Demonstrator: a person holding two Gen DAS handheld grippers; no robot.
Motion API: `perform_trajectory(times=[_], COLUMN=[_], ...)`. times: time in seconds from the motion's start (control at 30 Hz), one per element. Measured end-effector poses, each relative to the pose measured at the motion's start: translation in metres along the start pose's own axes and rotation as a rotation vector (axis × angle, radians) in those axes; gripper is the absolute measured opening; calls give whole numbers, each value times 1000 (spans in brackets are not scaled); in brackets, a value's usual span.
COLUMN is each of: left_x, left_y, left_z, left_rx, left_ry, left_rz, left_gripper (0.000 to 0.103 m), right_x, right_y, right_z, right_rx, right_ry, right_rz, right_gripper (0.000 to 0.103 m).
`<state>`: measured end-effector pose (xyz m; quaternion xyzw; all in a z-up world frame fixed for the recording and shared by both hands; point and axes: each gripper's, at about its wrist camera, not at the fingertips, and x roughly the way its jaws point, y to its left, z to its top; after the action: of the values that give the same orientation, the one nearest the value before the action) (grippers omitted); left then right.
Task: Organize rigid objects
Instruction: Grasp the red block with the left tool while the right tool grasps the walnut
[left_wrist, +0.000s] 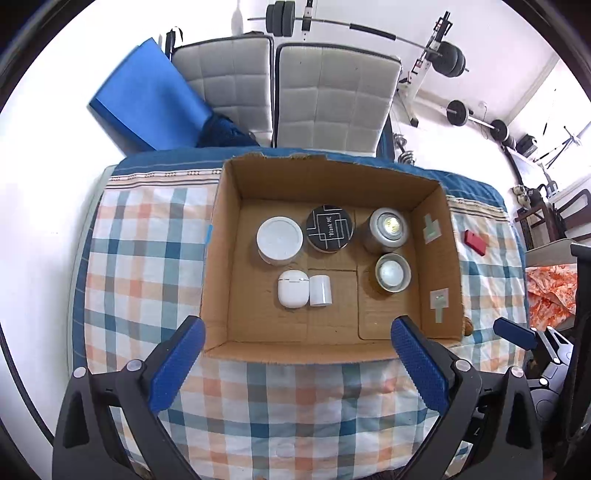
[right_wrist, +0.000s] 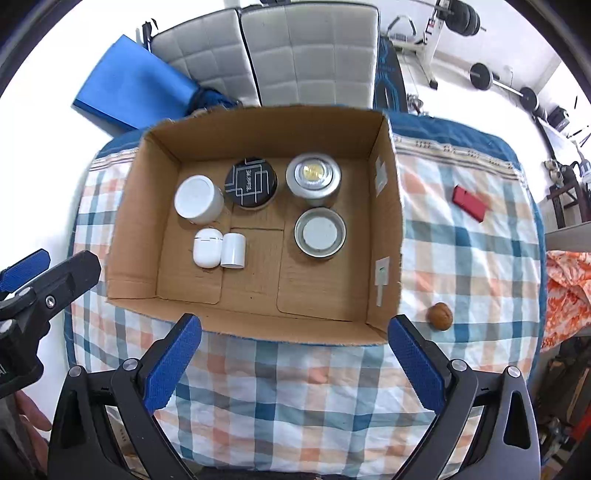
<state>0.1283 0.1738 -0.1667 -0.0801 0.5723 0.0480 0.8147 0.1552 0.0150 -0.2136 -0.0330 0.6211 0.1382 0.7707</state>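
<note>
Inside my cardboard box (right_wrist: 125, 236) sit six pieces, while the red block (right_wrist: 469, 203) and the walnut (right_wrist: 440, 315) lie outside it on the checked cloth. The walnut rests just past the box's right wall, ahead and right of my right claw (right_wrist: 293, 360), the nearer one. The block lies farther off, long axis slanting. Both claws gape with nothing between them. From my left claw (left_wrist: 299, 360) the box corner hides most of the walnut.
</note>
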Motion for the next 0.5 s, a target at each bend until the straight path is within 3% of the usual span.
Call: perform_trajectory(times=[0.27, 0.5], left_x=[-20, -7], left_y=[-10, -62], left_z=[-10, -9], left_rx=[-18, 12], left_ry=[-31, -28], left_rz=[14, -19], left_gripper=[103, 103], right_x=[-33, -36], right_y=[-4, -63], right_z=[-9, -16], right_rx=[-25, 75], right_ry=[-60, -53], right_rz=[41, 50], right_gripper=[103, 103])
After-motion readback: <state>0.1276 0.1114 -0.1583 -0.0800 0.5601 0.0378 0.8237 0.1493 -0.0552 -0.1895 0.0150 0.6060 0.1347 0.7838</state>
